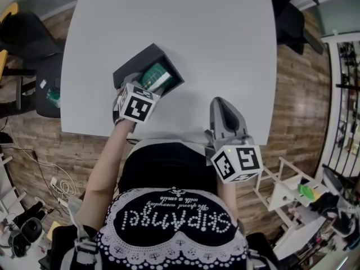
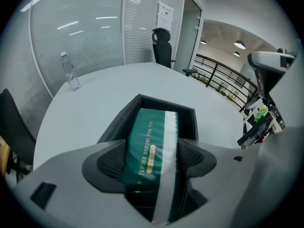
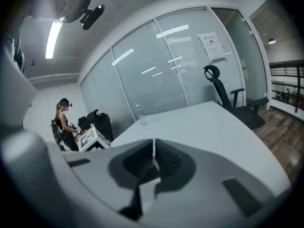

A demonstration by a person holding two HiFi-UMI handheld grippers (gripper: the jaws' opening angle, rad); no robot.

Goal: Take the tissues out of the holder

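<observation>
My left gripper (image 2: 152, 159) is clenched across the tissue pack (image 2: 148, 132), which sits in the black holder (image 2: 164, 102) on the table (image 1: 197, 32). The pack's long axis runs straight away from my jaws, toward the far side. My right gripper (image 3: 153, 161) is closed on nothing, well apart at the near right edge. In my judgement the lift falls to the left.

Left gripper (image 1: 145, 89) is poked down into the holder (image 1: 140, 61), jaws clamped on both sides of the green tissue pack (image 2: 148, 137). The left forearm (image 1: 107, 162) is stretched out bare toward the holder. The right gripper (image 1: 224, 108) sits well off to the holder's right, closer to the body. Its jaws are pressed together on nothing, it's pointing forward, and the arm is tucked in tight.
</observation>
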